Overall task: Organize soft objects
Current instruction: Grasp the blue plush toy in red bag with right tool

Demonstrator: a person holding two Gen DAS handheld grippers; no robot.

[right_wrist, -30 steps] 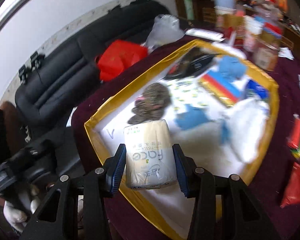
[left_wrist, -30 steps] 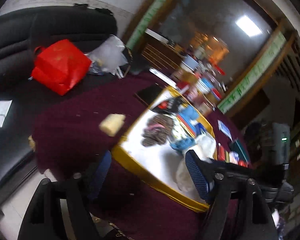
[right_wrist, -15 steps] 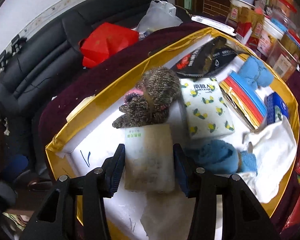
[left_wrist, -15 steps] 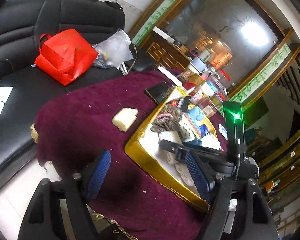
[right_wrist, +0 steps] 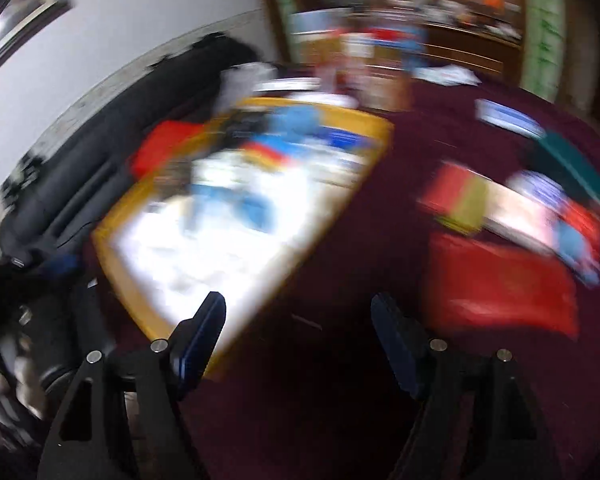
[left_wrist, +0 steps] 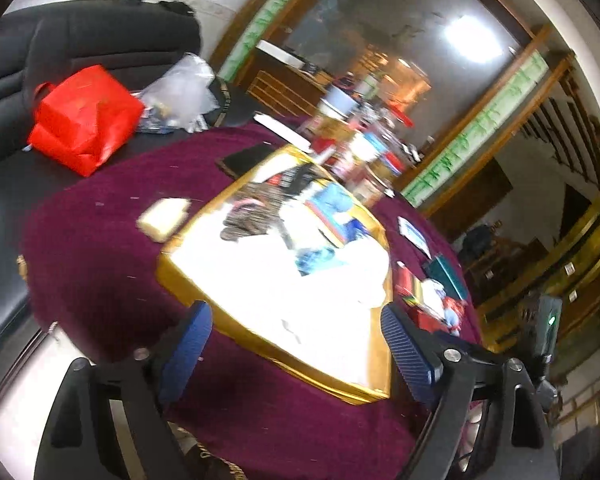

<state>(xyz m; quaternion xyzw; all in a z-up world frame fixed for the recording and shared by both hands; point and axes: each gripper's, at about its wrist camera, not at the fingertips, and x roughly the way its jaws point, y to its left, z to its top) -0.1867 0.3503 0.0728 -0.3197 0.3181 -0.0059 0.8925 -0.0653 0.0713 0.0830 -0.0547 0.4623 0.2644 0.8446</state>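
Beyond both spread, empty grippers, left point(left_wrist: 296, 344) and right point(right_wrist: 298, 332), lies the gold-rimmed tray point(left_wrist: 188, 288) of soft things.

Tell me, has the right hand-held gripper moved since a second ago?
Yes. The right hand-held gripper has swung rightward, off the gold-rimmed tray, which now sits left in its blurred view, and hangs open and empty over the maroon tablecloth.

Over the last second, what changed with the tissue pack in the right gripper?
The right gripper has let go of the tissue pack; its jaws are open and empty, and it has swung right toward the maroon tablecloth. The left gripper stays open by the gold-rimmed tray.
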